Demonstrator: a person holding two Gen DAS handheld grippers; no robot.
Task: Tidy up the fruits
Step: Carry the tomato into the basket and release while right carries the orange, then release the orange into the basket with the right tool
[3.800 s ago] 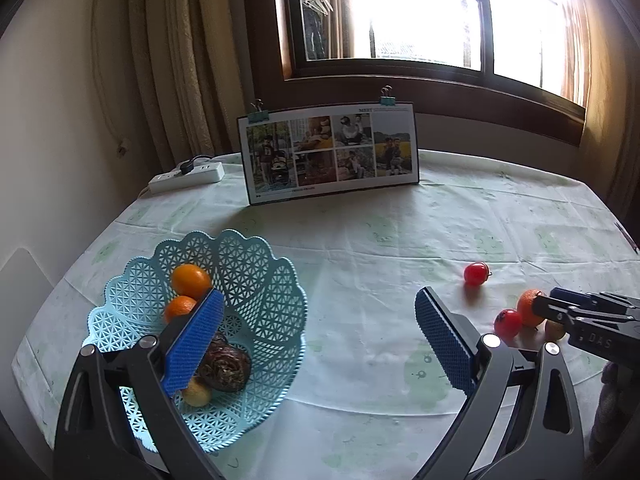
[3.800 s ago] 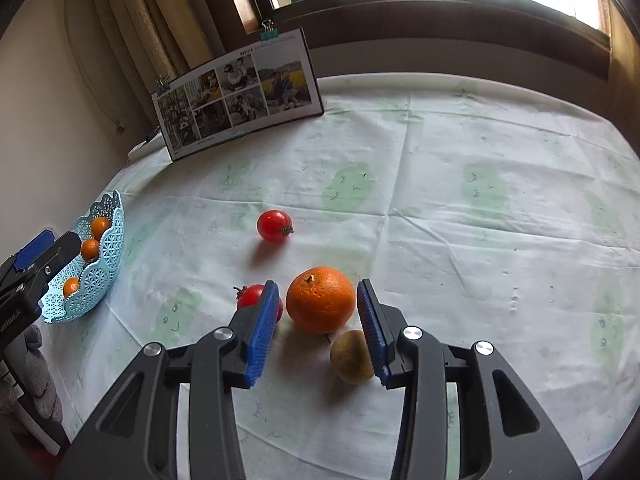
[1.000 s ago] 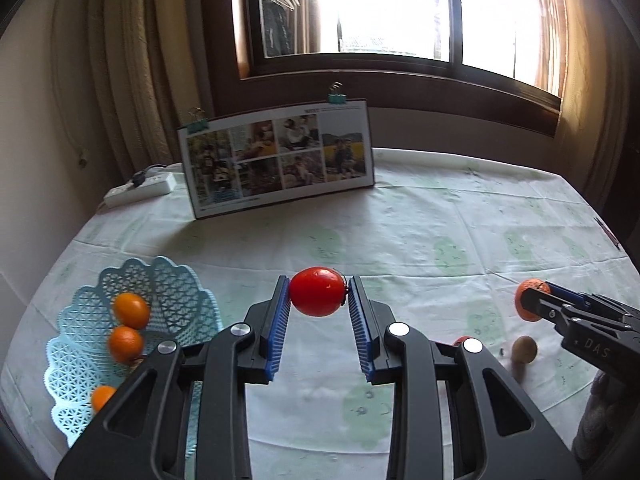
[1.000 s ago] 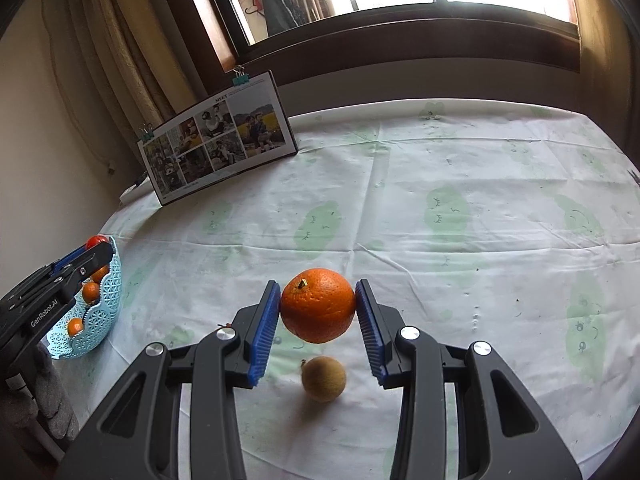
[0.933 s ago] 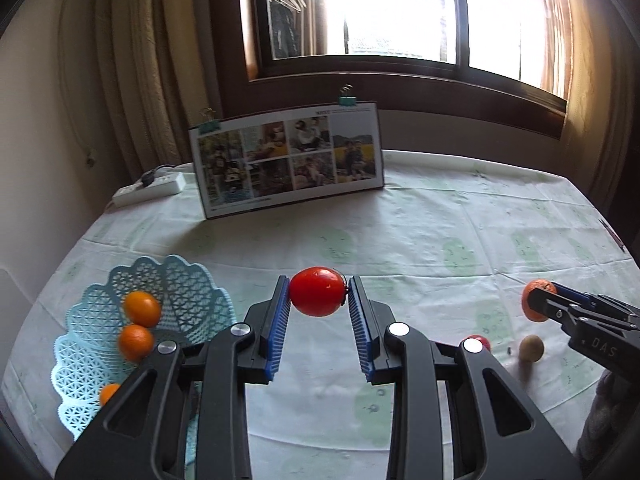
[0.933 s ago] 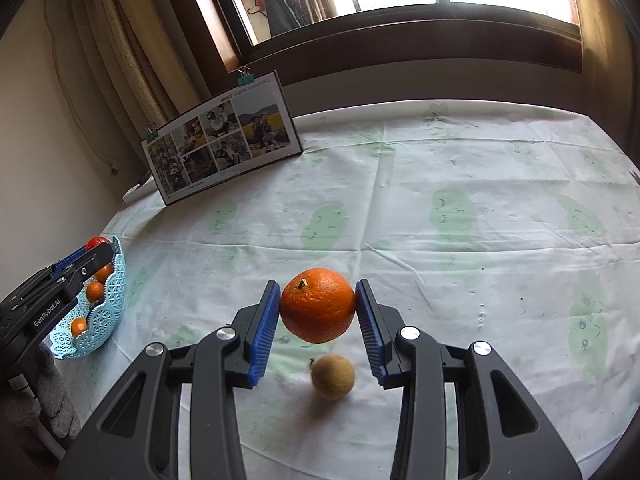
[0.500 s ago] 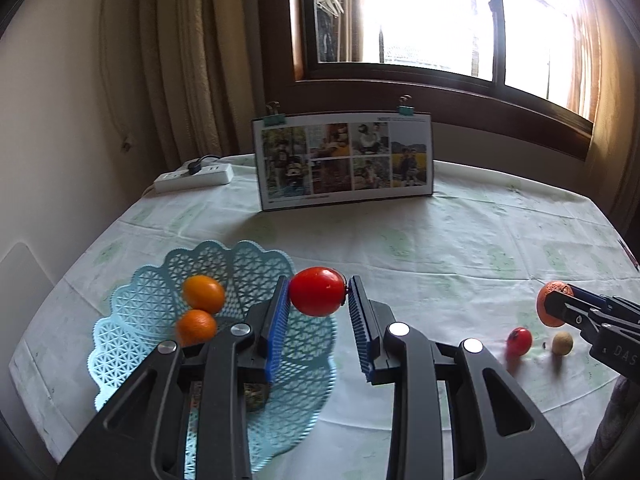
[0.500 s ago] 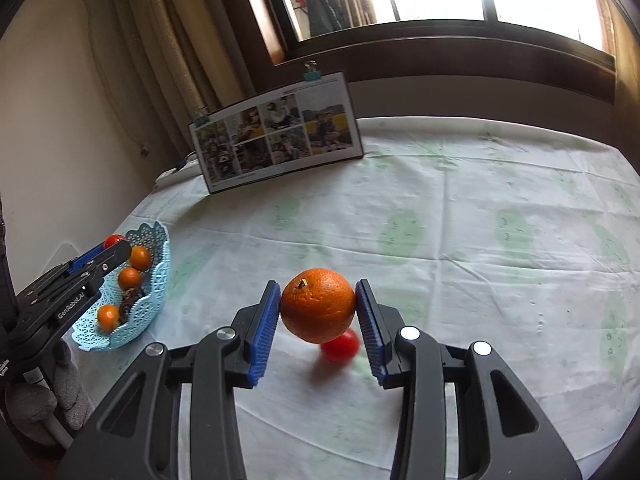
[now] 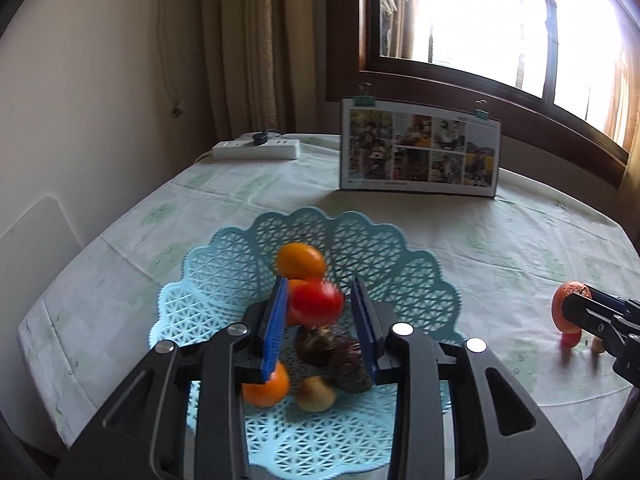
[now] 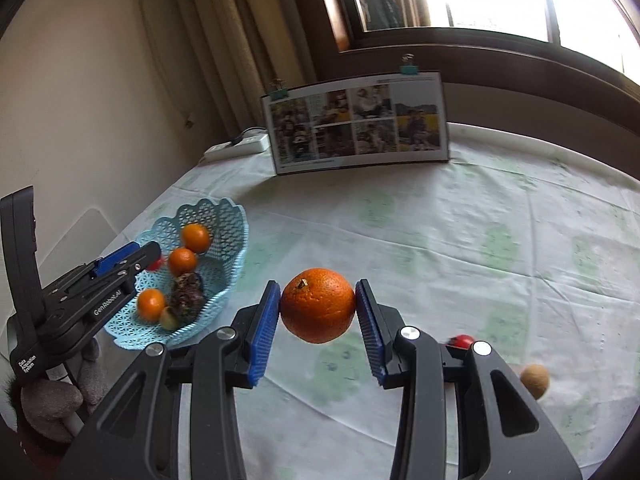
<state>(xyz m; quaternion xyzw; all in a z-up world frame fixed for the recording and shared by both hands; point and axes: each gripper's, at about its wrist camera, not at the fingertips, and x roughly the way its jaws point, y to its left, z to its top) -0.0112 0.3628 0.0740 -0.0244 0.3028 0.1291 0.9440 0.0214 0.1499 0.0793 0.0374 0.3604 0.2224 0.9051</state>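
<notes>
While the left gripper [image 9: 320, 320] hangs over the pale blue lattice basket [image 9: 224, 268] at the left of the tabletop [image 9: 520, 240], its blue fingers [image 9: 275, 328] stand apart with a blurred red tomato [image 9: 316, 303] between them; the tomato seems to touch the left pad and shows a gap to the right one, so whether it is gripped cannot be told. Inside the basket lie three small orange fruits, the farthest of them [image 9: 301, 261] near the back wall, one [image 9: 266, 390] at the front left under the finger, plus two dark rough-skinned fruits [image 9: 348, 364] and a small yellowish fruit [image 9: 316, 394] at the front. Behind the basket, a white power strip [image 9: 256, 150] sits at the far left edge of the cloth, and a clipped photo board [image 9: 420, 154] stands upright to its right, below the window.

Farther right, the right gripper [image 10: 318, 312] is held above the tabletop with its fingers [image 10: 264, 320] clamped on a large orange [image 10: 318, 310], the pads pressing both sides of the fruit. From its camera the basket lies well to the left, with the left gripper poised over the near rim. To the right of the orange, a second red tomato [image 10: 460, 341] rests on the cloth, partly hidden behind the right finger, and a small brown fruit [image 10: 534, 376] lies near it, farther right and apart from it.
</notes>
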